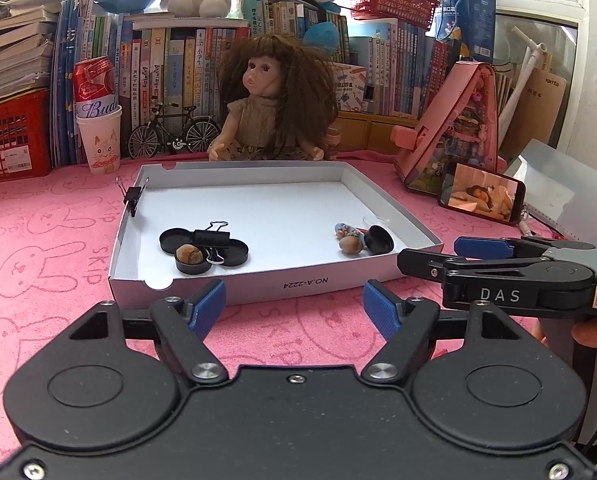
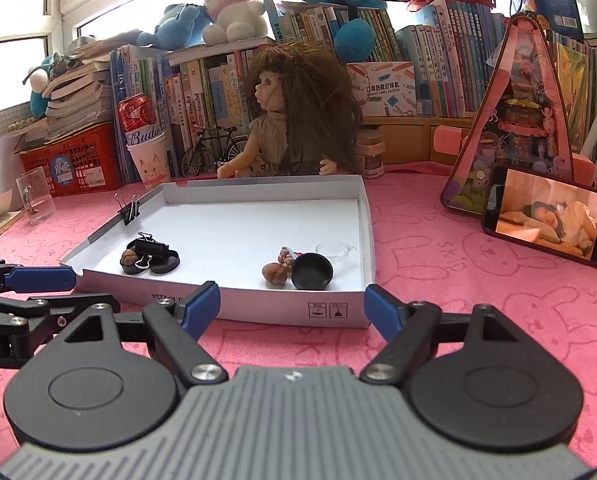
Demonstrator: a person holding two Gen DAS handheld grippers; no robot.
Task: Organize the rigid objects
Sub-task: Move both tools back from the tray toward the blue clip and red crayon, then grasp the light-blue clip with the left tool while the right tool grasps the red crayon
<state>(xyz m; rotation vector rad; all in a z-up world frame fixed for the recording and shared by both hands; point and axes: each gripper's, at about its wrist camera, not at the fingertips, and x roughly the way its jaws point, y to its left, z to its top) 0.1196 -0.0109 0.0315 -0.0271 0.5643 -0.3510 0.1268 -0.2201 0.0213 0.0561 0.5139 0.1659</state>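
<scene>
A shallow white box lid (image 1: 282,282) (image 2: 290,312) lies on the pink cloth. In its near left part black round caps (image 1: 174,240) (image 2: 164,266), a black binder clip (image 1: 212,238) (image 2: 150,248) and a nut (image 1: 189,255) (image 2: 129,258) sit together. At its near right lie a nut (image 1: 349,245) (image 2: 275,271), a small figure (image 1: 344,231), a tilted black cap (image 1: 378,240) (image 2: 312,272) and a clear cup (image 2: 333,251). Another clip (image 1: 133,196) (image 2: 128,211) grips the left wall. My left gripper (image 1: 294,306) and right gripper (image 2: 292,306) are open and empty, in front of the box.
A doll (image 1: 272,108) (image 2: 298,120) sits behind the box, with books, a model bicycle (image 1: 174,130), a can in a paper cup (image 1: 98,120) and red baskets at the back. A phone (image 2: 548,218) and pink toy house (image 2: 510,120) stand right. A glass (image 2: 34,196) stands far left.
</scene>
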